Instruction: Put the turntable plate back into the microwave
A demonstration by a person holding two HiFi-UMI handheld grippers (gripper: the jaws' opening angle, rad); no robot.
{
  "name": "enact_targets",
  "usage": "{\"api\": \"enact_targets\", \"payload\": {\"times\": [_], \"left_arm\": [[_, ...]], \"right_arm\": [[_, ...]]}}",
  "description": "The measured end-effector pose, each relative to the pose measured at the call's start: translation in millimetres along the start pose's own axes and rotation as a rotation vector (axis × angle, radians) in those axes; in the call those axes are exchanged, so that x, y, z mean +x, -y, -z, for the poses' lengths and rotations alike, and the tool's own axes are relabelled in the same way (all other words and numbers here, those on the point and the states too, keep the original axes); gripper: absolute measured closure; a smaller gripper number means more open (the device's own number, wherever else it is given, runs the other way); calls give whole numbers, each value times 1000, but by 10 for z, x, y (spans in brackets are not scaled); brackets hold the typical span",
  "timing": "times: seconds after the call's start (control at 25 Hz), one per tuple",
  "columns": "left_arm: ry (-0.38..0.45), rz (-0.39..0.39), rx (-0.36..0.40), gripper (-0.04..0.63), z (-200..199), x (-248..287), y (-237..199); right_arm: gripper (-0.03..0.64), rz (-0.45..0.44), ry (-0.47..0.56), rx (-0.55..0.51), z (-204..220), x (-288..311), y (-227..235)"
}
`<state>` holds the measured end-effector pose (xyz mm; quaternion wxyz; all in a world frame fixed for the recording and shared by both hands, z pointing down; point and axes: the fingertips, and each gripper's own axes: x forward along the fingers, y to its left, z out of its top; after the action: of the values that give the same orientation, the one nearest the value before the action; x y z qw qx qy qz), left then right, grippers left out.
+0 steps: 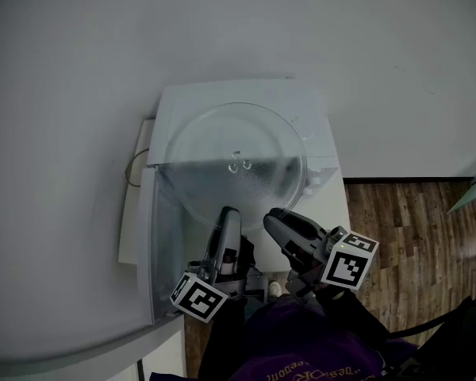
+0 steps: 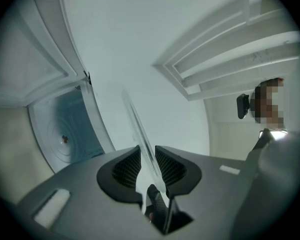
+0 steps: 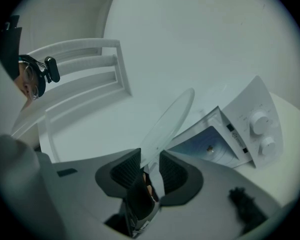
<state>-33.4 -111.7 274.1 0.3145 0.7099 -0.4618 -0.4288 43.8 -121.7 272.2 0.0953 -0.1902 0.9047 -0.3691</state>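
left tool (image 1: 228, 212): holds glass plate (image 1: 236, 161) rim | right tool (image 1: 273, 217): holds rim too | glass plate: near open microwave (image 1: 318, 137)

The turntable plate (image 1: 238, 153) is clear glass, smooth and glossy, with a faint milky sheen where the light catches it. The left hand-held gripper (image 2: 147, 156) and the right hand-held gripper (image 3: 150, 165) have matt grey plastic shells. Their pads (image 2: 125, 168) are black, finely ribbed and rubbery in look. The marker cube (image 1: 350, 262) carries flat black-and-white print. The microwave (image 1: 311, 113) has a smooth white casing with a satin finish, and its knobs (image 3: 260, 123) look like white plastic. The floor (image 1: 412, 221) is brown wood planking with visible grain and little shine. The garment (image 1: 301, 355) is purple cloth with yellow print. The wall (image 1: 79, 54) is plain matt white.
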Motion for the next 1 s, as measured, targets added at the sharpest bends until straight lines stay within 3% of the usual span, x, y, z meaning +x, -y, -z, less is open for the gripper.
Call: {"api": "enact_targets", "payload": {"times": [1.0], "left_arm": [[173,-49,-12,499,122,-895,135]], "right_arm": [[494,-105,-137,-22,617,-280,-381]]}}
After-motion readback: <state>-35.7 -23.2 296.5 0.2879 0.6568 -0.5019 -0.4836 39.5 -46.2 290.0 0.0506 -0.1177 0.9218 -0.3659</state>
